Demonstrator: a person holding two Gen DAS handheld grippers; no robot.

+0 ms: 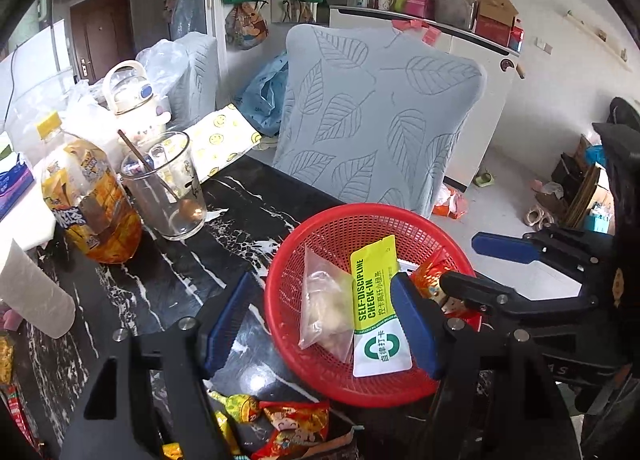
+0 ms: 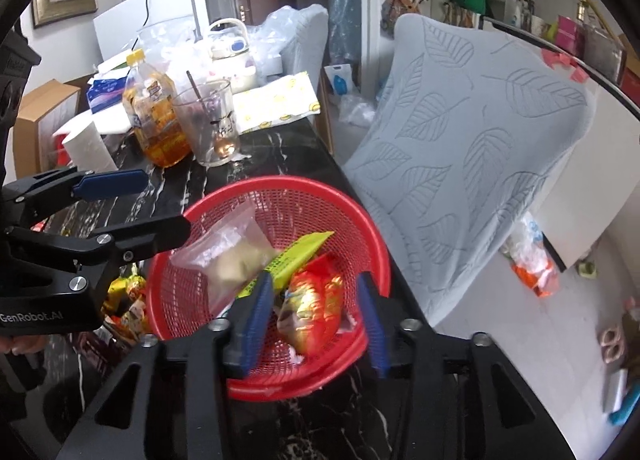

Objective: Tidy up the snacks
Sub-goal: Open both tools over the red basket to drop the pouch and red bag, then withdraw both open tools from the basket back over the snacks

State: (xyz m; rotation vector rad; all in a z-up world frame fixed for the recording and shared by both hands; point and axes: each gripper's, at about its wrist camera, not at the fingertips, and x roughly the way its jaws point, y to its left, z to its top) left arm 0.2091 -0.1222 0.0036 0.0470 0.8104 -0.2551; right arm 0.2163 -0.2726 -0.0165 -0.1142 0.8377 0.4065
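A red mesh basket [image 1: 320, 232] [image 2: 352, 227] stands at the dark marble table's right edge. It holds a clear bag of pale snack [image 1: 326, 308] [image 2: 236, 260], a yellow-green packet [image 1: 376, 300] [image 2: 300, 256] and a red-gold snack packet [image 1: 430, 280] [image 2: 316, 308]. My left gripper [image 1: 320, 324] is open and empty, straddling the basket's near left rim. My right gripper [image 2: 316, 320] is open inside the basket, its fingers either side of the red-gold packet. More red-gold snack packets [image 1: 288, 424] [image 2: 128, 300] lie on the table beside the basket.
A glass with a spoon [image 1: 168, 187] [image 2: 208, 123], an orange drink bottle [image 1: 88, 195] [image 2: 156, 115] and a paper roll [image 1: 32, 296] [image 2: 86, 147] stand further back on the table. A leaf-patterned chair back [image 1: 372, 115] [image 2: 472, 147] is right behind the basket.
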